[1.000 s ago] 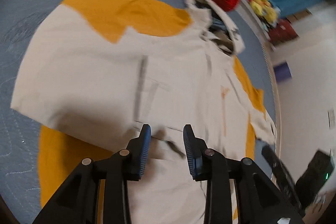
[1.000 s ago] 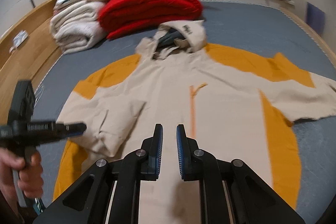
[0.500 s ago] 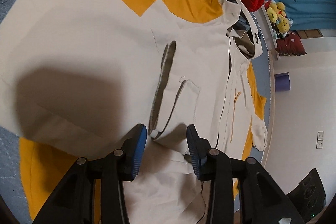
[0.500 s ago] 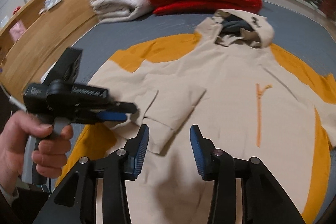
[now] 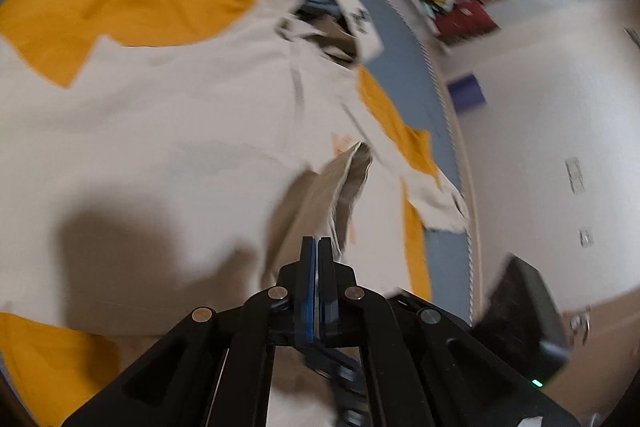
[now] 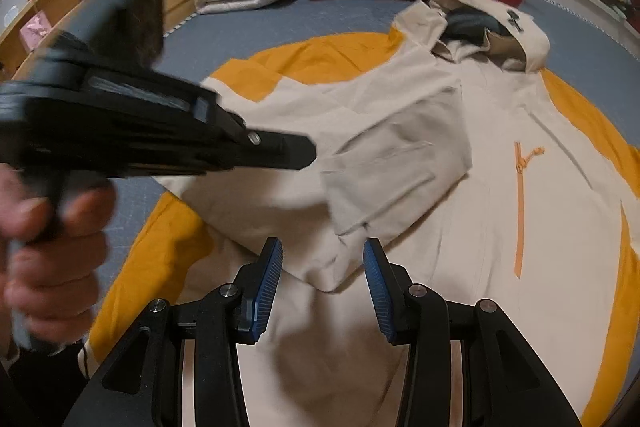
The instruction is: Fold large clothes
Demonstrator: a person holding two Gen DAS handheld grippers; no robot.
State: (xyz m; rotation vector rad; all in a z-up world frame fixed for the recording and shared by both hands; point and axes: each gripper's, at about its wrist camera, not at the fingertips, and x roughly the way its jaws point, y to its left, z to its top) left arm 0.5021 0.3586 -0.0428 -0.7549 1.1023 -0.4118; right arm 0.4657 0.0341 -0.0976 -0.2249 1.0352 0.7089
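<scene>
Between the closed pads of the left gripper [image 5: 319, 241] a jacket [image 5: 168, 131] fold is pinched, whereas only the right view shows the right gripper [image 6: 323, 254] half-open over the cuff, gripping nothing.

A beige hooded jacket [image 6: 420, 187] with orange panels lies spread front-up on the bed. One sleeve [image 6: 384, 155] is folded across its chest.

Left tool [image 5: 319, 247] just snapped closed, held in bare hand [image 6: 48, 251]; right tool [image 6: 323, 267] fingers parted, pitched downward.
</scene>
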